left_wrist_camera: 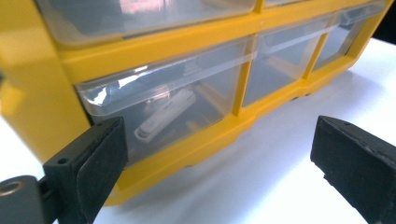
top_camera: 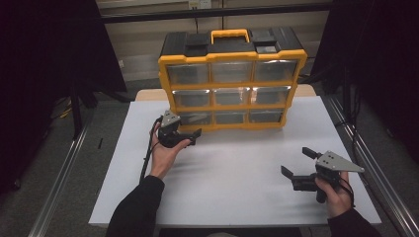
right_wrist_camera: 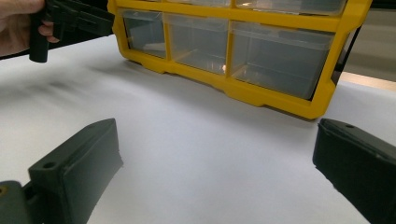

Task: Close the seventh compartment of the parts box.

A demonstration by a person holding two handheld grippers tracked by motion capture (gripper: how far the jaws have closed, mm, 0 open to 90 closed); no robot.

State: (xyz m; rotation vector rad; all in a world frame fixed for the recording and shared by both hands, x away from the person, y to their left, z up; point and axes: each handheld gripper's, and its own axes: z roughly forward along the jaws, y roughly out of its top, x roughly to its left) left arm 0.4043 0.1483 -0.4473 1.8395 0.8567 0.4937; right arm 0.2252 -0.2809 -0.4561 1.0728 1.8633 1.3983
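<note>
Right gripper low over the white counter, fingers spread wide and empty, bare surface between them, well apart from anything to grasp. Farther on, left gripper released too, fingers gaping, one pad right up against the bottom-left drawer of the yellow organizer, the other pad hanging out over the counter. Inside that clear drawer, just beyond the near pad, a small pale clip-like piece; exact kind too blurred to tell.

Likely risks, as judgement only: no real lip between the fingers, so a closing pinch could slide off the smooth clear front. Pulling without the other gripper bracing could drag or tip the whole organizer forward. Yanking too far could drop the drawer and spill its contents.
</note>
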